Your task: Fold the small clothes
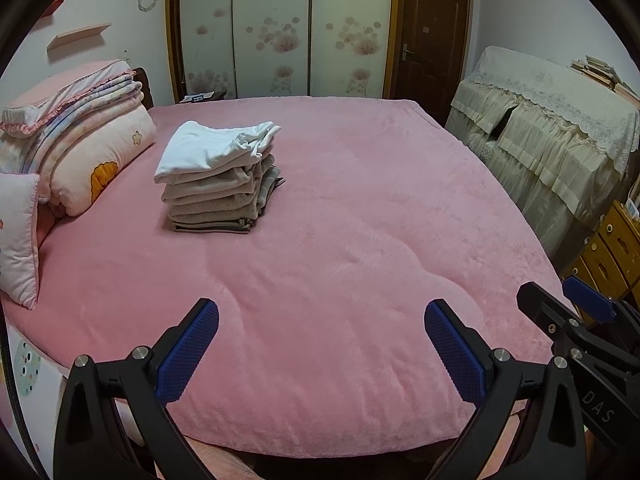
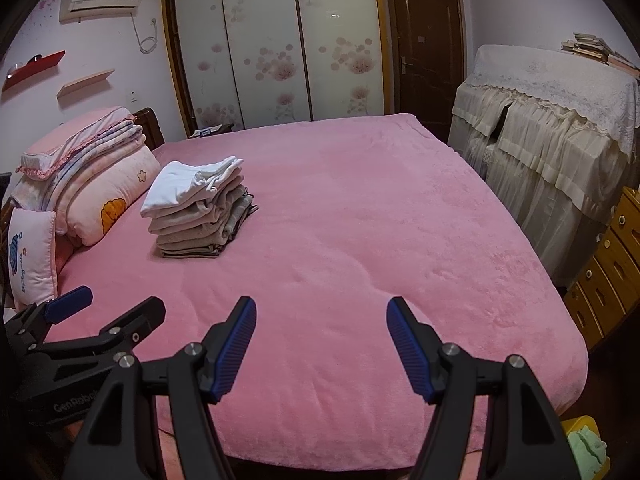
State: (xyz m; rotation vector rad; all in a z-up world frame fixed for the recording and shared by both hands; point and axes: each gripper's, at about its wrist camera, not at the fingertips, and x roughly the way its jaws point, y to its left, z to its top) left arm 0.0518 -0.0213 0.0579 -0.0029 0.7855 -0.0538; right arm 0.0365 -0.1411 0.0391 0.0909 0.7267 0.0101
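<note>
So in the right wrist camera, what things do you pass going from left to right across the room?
Small pillow → rolled bedding → stack of folded clothes → wardrobe doors → brown door → lace-covered furniture → wooden drawers.

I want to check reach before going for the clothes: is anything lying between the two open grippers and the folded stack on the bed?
Nothing visible. Only bare pink blanket lies between the left gripper, the right gripper and the folded stack.
</note>
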